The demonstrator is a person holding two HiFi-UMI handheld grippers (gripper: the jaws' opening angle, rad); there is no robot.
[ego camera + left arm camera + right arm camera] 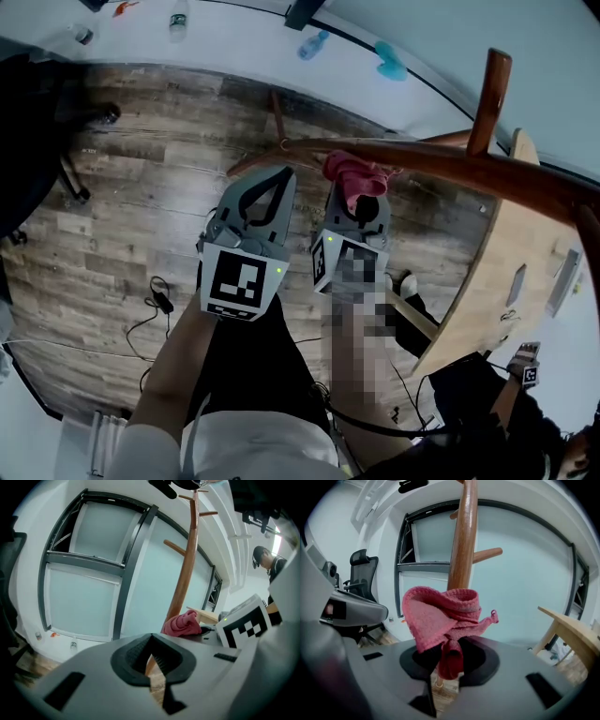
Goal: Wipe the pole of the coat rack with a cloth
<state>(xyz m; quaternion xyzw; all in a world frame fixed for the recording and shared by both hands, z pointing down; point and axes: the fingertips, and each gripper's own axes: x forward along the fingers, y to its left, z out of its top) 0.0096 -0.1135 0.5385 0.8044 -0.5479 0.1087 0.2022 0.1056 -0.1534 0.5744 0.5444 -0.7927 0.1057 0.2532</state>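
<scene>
Currently in the right claw (445, 667): a bunched pink cloth (440, 620), clenched low down so its loose folds stand up past the tips
Why gripped that way: probably so a soft wad leads the claw and the hard tips stay off the wood
Pole (464, 541): straight ahead of the right claw, rising just behind the cloth
Contact: in the head view the cloth (354, 176) seems pressed to the pole (450, 164), though the exact touching spot is covered by the folds
Left claw (151, 641): closed on nothing, held just to the left of the right claw (361, 206) and short of the pole (185, 573)
Why it waits there: likely idle, or kept near to steady the coat rack; I cannot say which
Surface (567, 620): pale wood, off to the right of the right claw, apart from the wiping
Cut off: the top of the rack runs out of the right gripper view; only one peg (485, 554) shows clearly above the cloth
Hard to make out: the foot of the rack, mostly hidden behind both claw bodies, and how much of the pole is already wiped
</scene>
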